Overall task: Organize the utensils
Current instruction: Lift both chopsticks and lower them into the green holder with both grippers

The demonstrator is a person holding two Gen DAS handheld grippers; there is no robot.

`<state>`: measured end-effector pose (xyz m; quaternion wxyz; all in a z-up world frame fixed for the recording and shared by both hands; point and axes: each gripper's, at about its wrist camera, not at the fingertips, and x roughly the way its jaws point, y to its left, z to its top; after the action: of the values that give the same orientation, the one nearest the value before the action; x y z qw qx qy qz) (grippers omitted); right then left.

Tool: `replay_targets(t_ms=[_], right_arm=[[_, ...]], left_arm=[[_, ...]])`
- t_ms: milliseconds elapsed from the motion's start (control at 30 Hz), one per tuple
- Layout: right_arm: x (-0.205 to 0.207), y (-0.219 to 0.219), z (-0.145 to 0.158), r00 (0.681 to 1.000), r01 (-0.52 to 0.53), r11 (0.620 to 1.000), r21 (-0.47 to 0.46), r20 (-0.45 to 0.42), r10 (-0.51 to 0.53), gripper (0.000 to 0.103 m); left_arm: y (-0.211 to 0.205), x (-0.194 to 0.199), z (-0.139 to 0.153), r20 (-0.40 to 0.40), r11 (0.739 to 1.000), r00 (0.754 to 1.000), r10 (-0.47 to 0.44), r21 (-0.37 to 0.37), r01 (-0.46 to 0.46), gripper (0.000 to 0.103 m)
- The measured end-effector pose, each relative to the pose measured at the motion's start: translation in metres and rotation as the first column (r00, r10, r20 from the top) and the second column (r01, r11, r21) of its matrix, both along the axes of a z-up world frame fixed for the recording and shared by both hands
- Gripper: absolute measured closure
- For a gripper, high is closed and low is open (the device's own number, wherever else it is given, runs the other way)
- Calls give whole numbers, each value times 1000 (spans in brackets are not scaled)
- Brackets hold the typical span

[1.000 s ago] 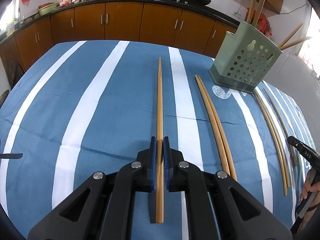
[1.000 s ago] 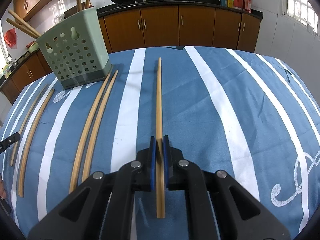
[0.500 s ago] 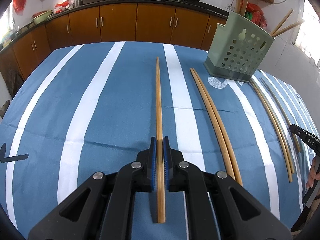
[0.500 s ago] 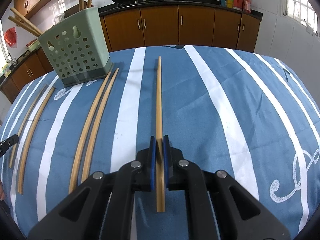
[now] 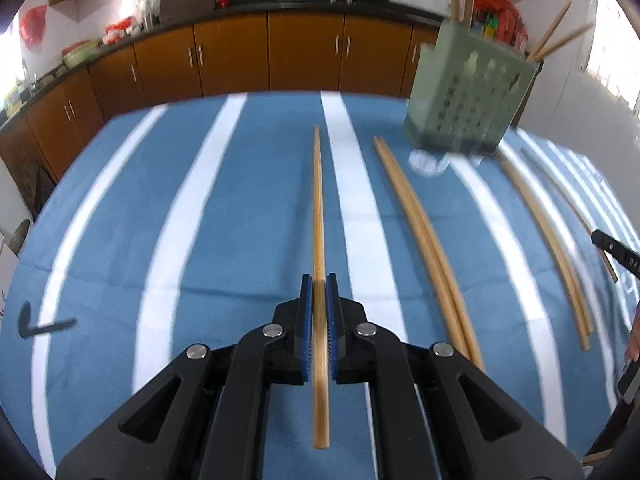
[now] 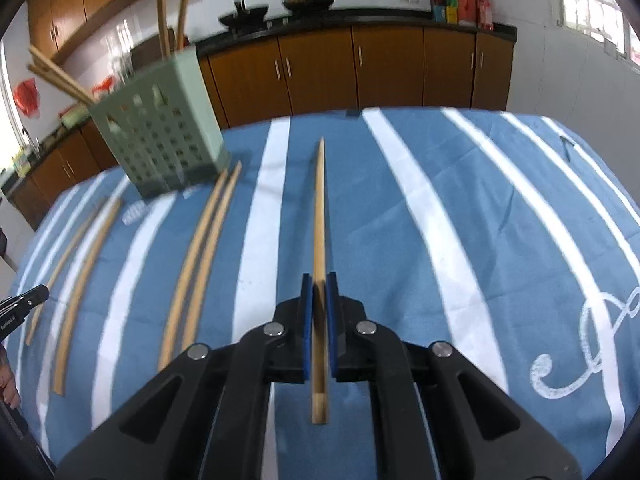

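Observation:
My left gripper is shut on a long bamboo chopstick that points away over the blue striped cloth. My right gripper is shut on another bamboo chopstick the same way. A pale green perforated utensil holder with chopsticks standing in it sits at the far right in the left wrist view, and as holder at the far left in the right wrist view. A pair of chopsticks lies on the cloth between the grippers, seen as pair in the right wrist view. Both views are blurred.
More chopsticks lie beyond the pair near the other gripper's tip; they show as chopsticks in the right wrist view. Brown kitchen cabinets with woks on the counter run behind the table. A person's fingers show at the left edge.
Both views have tilted up and blurred: the holder and cabinets sit lower in frame than before. Each gripper stays clamped on its chopstick.

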<state>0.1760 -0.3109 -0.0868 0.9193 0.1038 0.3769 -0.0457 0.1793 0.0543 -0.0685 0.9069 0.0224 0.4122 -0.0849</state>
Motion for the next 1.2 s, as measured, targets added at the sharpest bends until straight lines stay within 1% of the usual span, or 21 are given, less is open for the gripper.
replay_targets(t_ms=[200,300,433,533,767,900,1033,1200], right_arm=[[-15,-10,33,993,28,1000,11,114,-29,96],[-22,-15,56,980,43,999,18,191,-45,96],[-27,-20,80,962,52,998,26,268,-57,96],[-28,-20,93,950,54,998,22,307,-59,96],[-26,-14,115,937,49,999,6,346,-48,96],[-28,-12,143,917,7,999,32,398,-20,96],[-31,-7,187,887,-85,993,85,460,36,96],[-31,4,223,862,-174,980,100,496,103,96]], left_arm=[[6,-7,46,124,998,992,13,-55,-6,96],[11,-10,68,179,995,983,37,-95,-20,96],[16,-11,94,241,988,968,68,-149,-32,96],[15,-9,106,268,987,961,73,-159,-30,96],[10,-6,121,299,988,953,54,-152,-8,96],[5,-12,140,324,989,946,15,-145,34,96],[-4,-19,166,346,982,937,-51,-153,110,96],[-26,-28,200,397,970,909,-128,-142,198,96]])
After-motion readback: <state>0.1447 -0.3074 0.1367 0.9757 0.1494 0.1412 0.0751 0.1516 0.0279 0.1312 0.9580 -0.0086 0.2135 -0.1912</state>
